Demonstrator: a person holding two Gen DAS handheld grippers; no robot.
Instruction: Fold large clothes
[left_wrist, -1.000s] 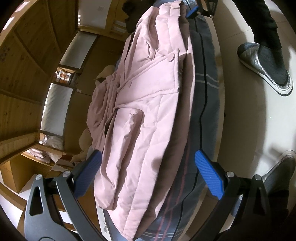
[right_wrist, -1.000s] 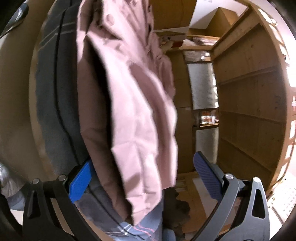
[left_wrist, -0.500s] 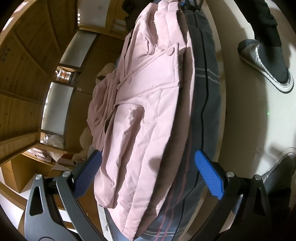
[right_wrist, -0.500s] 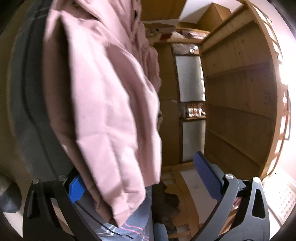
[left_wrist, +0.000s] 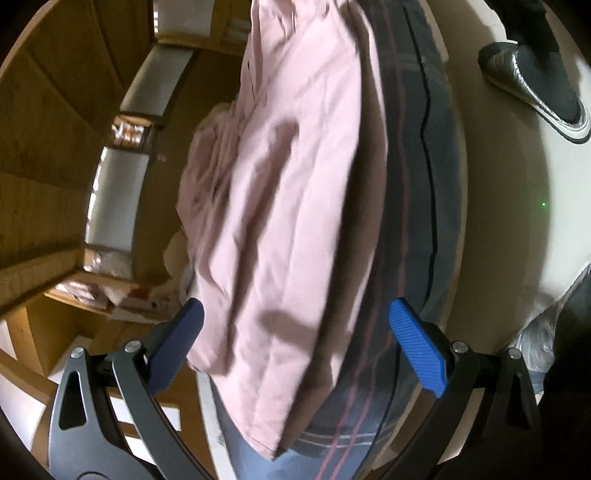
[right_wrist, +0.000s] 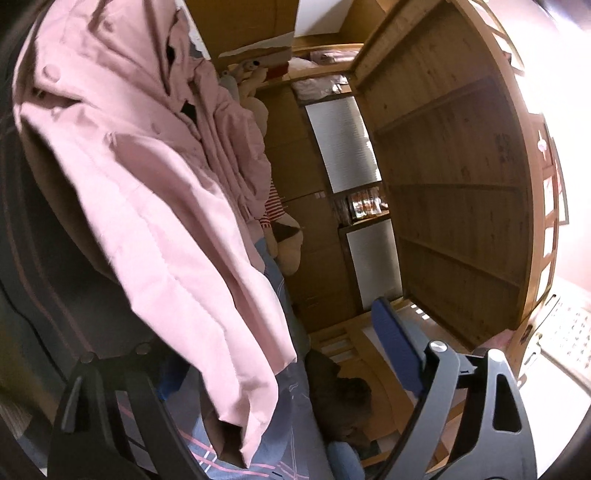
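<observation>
A pink quilted coat (left_wrist: 295, 184) lies on a bed with dark grey striped bedding (left_wrist: 417, 184). My left gripper (left_wrist: 295, 332) is open, its blue pads on either side of the coat's lower end without touching it. In the right wrist view the coat (right_wrist: 147, 184) hangs in a fold over the left finger of my right gripper (right_wrist: 277, 350), hiding most of that finger. The right finger (right_wrist: 395, 347) stands well clear of the cloth. These jaws are closing, with the coat's edge between them but not pinched.
Wooden shelves and cupboards (right_wrist: 461, 221) line the wall behind the bed. A plush toy (right_wrist: 284, 243) lies past the coat. A person's foot in a grey slipper (left_wrist: 535, 81) stands on the pale floor (left_wrist: 517, 221) beside the bed.
The left gripper has moved closer along the coat. The right gripper has risen and rolled, the coat's edge now drapes over its left finger, and its jaws have narrowed a little.
</observation>
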